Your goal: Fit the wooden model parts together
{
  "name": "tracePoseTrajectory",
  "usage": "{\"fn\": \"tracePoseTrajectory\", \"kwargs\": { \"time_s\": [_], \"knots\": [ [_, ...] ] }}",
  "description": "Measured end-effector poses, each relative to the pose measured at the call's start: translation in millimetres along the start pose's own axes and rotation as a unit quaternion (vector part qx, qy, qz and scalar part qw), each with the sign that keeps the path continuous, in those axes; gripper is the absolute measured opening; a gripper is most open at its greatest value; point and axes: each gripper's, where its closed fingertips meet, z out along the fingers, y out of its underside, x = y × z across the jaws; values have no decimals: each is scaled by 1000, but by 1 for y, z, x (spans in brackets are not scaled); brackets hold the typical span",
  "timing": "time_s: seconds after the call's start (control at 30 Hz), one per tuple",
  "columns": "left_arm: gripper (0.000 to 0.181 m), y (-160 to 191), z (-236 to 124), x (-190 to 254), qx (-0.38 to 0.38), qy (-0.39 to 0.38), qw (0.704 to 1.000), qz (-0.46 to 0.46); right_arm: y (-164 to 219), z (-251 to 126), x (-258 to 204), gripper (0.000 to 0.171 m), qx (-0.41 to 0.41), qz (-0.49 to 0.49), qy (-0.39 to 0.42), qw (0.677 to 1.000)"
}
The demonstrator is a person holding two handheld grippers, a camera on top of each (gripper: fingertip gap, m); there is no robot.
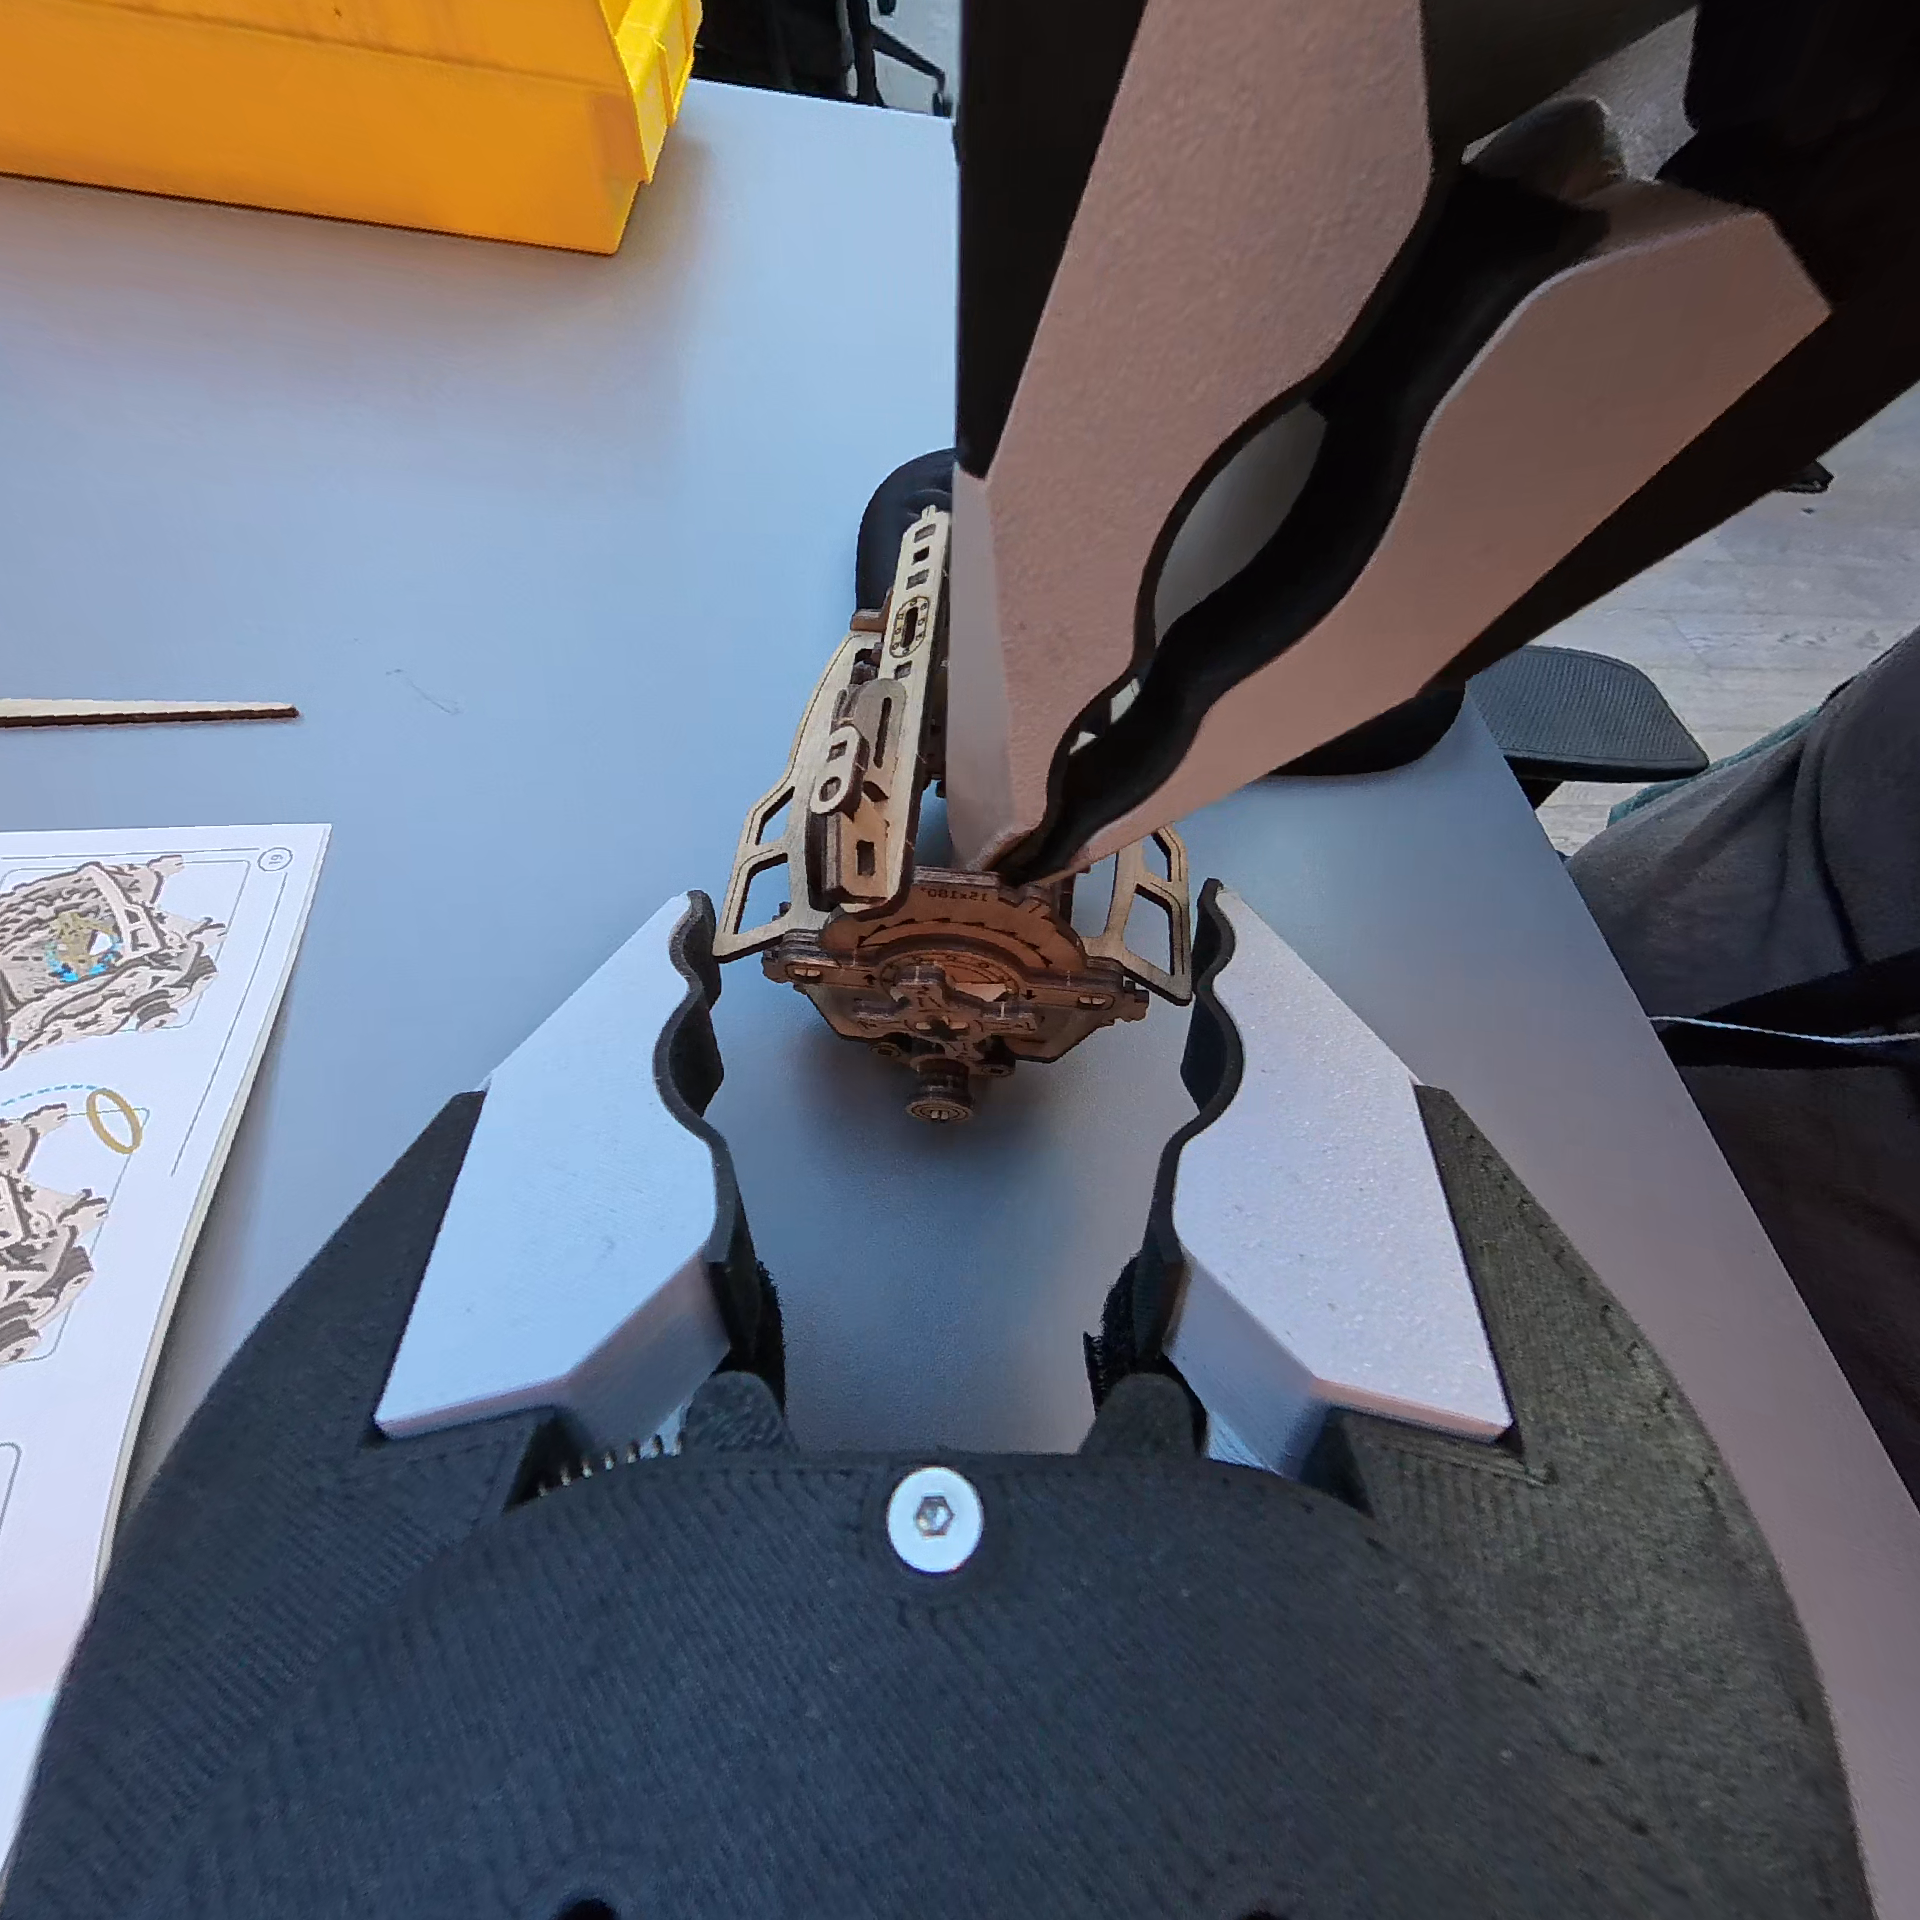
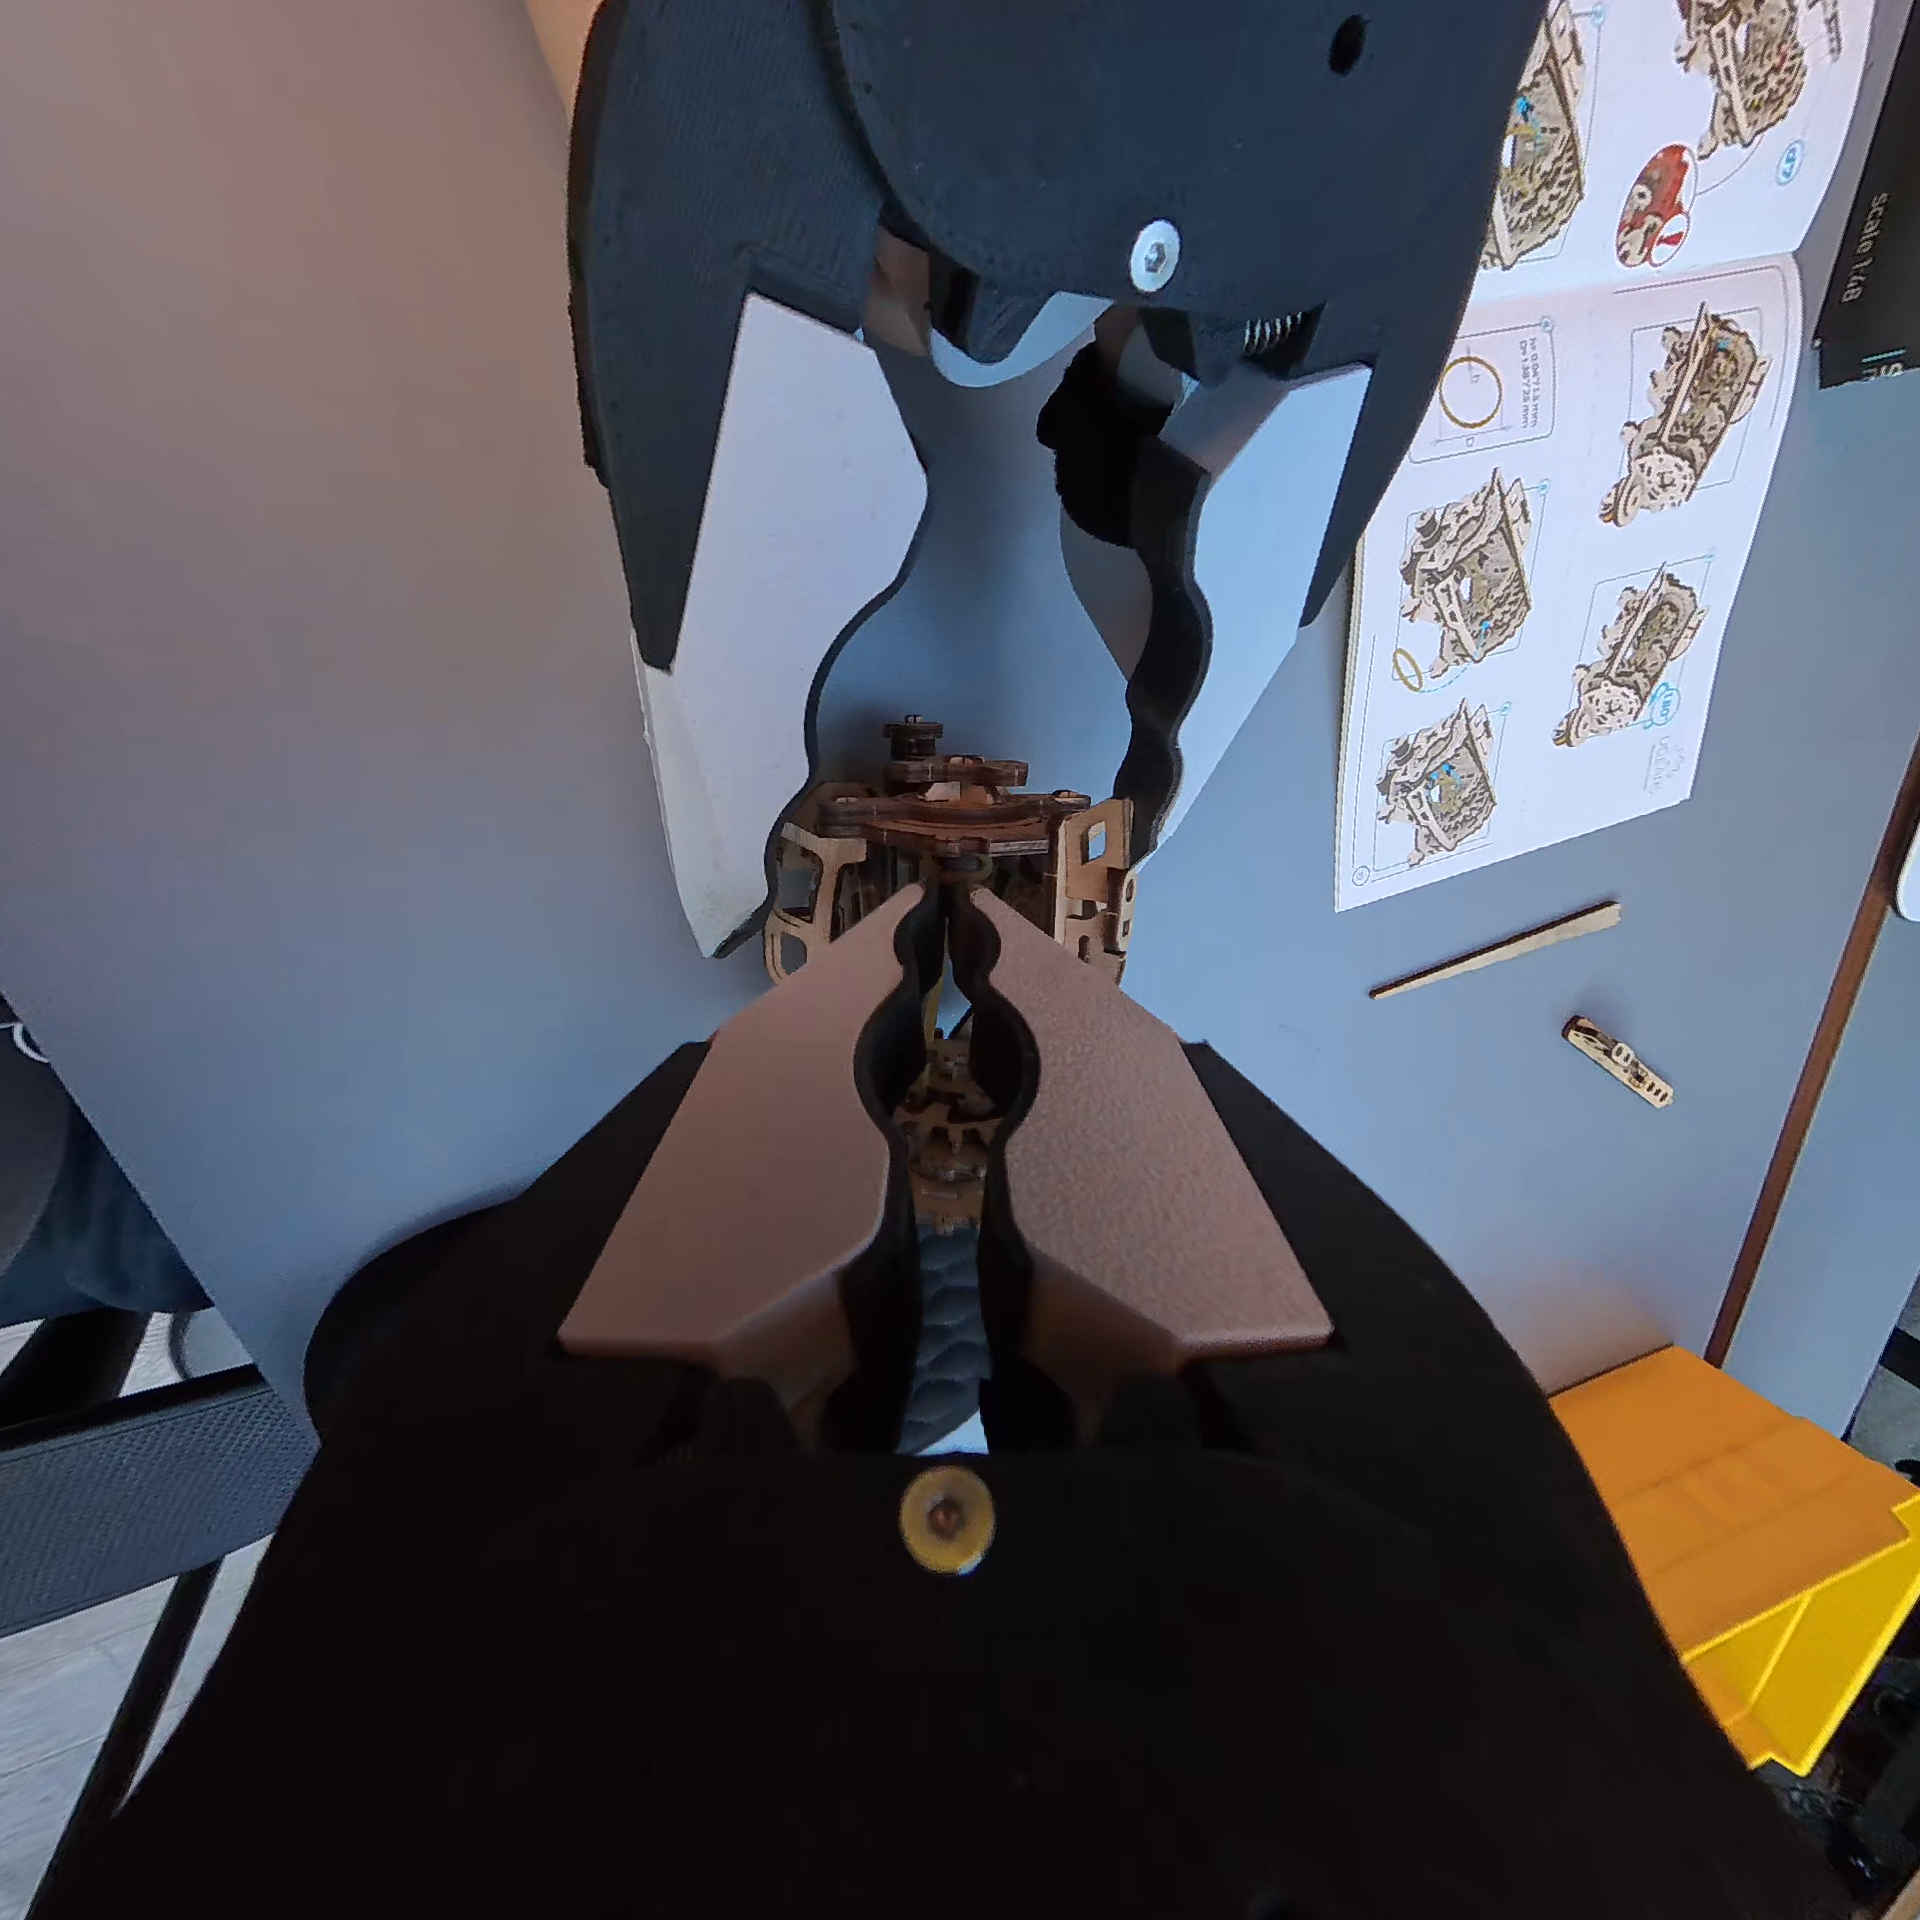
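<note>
The wooden model (image 1: 935, 966) stands on the grey table (image 1: 468, 468), its round geared end facing my left gripper. My left gripper (image 1: 951, 914) has grey fingers and is open, one fingertip close beside each side frame; I cannot tell if they touch. My right gripper (image 1: 1023, 862) has brown fingers and comes down from the upper right, shut on a thin part at the model's top edge. In the right wrist view my right gripper (image 2: 948, 904) is pinched over the model (image 2: 935, 821), and the left gripper (image 2: 935, 883) straddles it from the far side.
A yellow bin (image 1: 364, 114) stands at the back left. An instruction booklet (image 1: 135, 1143) lies at the left, with a thin wooden stick (image 1: 145, 713) behind it. A small loose wooden piece (image 2: 1618, 1062) lies near the stick (image 2: 1496, 951). The table edge (image 1: 1558, 883) is close on the right. My left and right fingertips are right by each other.
</note>
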Motion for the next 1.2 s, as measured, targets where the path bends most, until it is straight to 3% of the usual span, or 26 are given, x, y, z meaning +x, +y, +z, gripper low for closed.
{"fn": "tracePoseTrajectory", "kwargs": {
  "time_s": [0.03,1.2],
  "knots": [
    [90,0,0,0,0,0,1000,1,2,0,0,0,-6,2,0,1000],
    [90,0,0,0,1,2,1000,-3,9,-6,-2,0,-101,37,-75,991]
  ]
}}
